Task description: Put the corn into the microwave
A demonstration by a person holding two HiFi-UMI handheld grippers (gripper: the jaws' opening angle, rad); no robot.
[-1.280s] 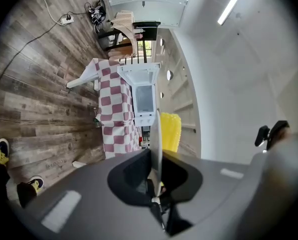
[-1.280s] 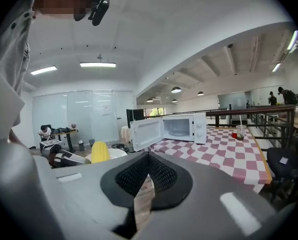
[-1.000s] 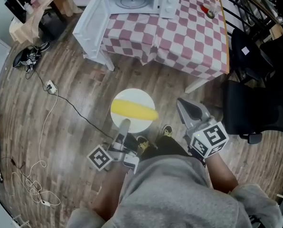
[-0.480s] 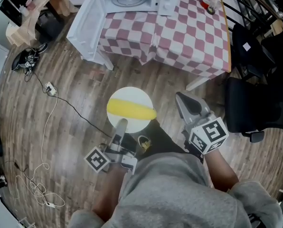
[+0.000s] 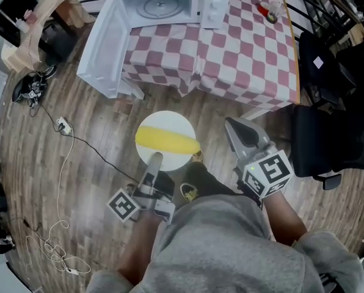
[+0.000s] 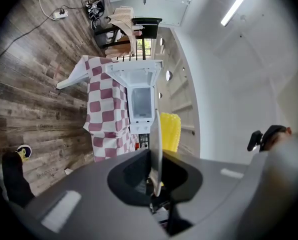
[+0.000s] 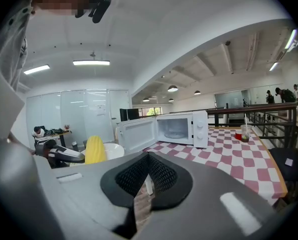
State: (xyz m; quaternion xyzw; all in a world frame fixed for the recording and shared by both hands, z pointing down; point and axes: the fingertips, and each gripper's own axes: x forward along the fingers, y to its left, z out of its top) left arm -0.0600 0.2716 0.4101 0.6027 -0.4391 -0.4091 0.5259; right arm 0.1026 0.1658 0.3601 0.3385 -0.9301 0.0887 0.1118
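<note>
A yellow corn cob (image 5: 168,141) lies on a round white plate (image 5: 165,159), held level above the wooden floor. My left gripper (image 5: 154,159) is shut on the plate's near rim; in the left gripper view the plate (image 6: 156,144) stands edge-on between the jaws, with the corn (image 6: 170,132) behind it. My right gripper (image 5: 235,129) is shut and holds nothing, to the right of the plate. The white microwave (image 5: 171,2) stands on the checked table (image 5: 243,47), its door (image 5: 104,49) swung open. The right gripper view shows the microwave (image 7: 181,129) and the corn (image 7: 95,150).
Cables and a power strip (image 5: 62,125) trail over the floor at the left. A black chair (image 5: 328,140) stands at the right beside the table. A cup (image 5: 272,10) sits on the table's far right corner. Bags (image 5: 44,17) are piled at the upper left.
The table and the open microwave have drawn nearer in the head view. Both grippers keep their places before the body, and the plate with the corn stays in the left gripper.
</note>
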